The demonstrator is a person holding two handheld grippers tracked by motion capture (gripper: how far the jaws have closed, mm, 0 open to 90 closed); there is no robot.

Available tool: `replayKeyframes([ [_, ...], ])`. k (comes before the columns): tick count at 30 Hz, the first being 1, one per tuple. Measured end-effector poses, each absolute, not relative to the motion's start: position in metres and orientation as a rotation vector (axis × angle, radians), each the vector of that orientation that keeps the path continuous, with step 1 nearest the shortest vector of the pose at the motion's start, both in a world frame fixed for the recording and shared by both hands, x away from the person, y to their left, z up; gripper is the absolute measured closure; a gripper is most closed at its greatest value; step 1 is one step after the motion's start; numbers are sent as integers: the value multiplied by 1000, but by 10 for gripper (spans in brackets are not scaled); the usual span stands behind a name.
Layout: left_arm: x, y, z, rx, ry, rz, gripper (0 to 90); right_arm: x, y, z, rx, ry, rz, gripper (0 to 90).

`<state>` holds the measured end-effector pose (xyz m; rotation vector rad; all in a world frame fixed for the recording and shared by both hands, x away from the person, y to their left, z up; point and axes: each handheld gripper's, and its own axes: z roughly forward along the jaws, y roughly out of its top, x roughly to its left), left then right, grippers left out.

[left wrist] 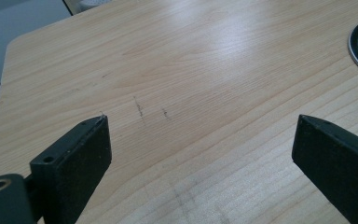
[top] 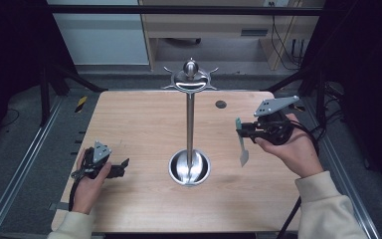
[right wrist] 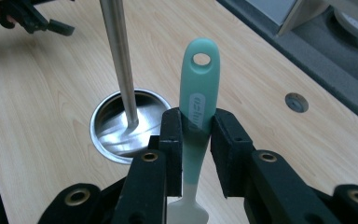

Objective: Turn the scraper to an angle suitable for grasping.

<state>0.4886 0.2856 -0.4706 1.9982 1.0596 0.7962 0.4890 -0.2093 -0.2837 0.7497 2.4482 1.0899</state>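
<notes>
Spatula: teal handle, pale translucent blade, hanging hole at the handle end. It's pinched mid-handle between the right gripper fingers, pads pressing on both sides of the handle. In the high view the spatula is off the tabletop, handle end up, blade hanging down, over the right part of the tabletop, about midway between far and near edge.

Right gripper is held in the air by the person's right hand, fingers pointing toward the tabletop centre, grey three-cornered plate on top.

Utensil stand: steel pole rising from a round steel base bowl, hook crown at the top. Base sits around the tabletop centre, a bit toward the near edge. Spatula is right of the pole, apart from it, no contact. Right gripper view has the pole and the base bowl behind and to the left of the handle.

Left gripper: low over the tabletop near the near-left corner, held by the left hand. Left gripper view: fingers spread wide, nothing between them, just bare wood.

Tabletop: light wood, rounded corners, small dark round grommet toward the far edge, right of the stand.
</notes>
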Motion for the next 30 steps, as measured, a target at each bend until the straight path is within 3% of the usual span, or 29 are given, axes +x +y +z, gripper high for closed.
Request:
replayKeyframes([
  [30,488,286,-471,1996,1061,794,44,480,-202,-237,652,2334,1323,747],
])
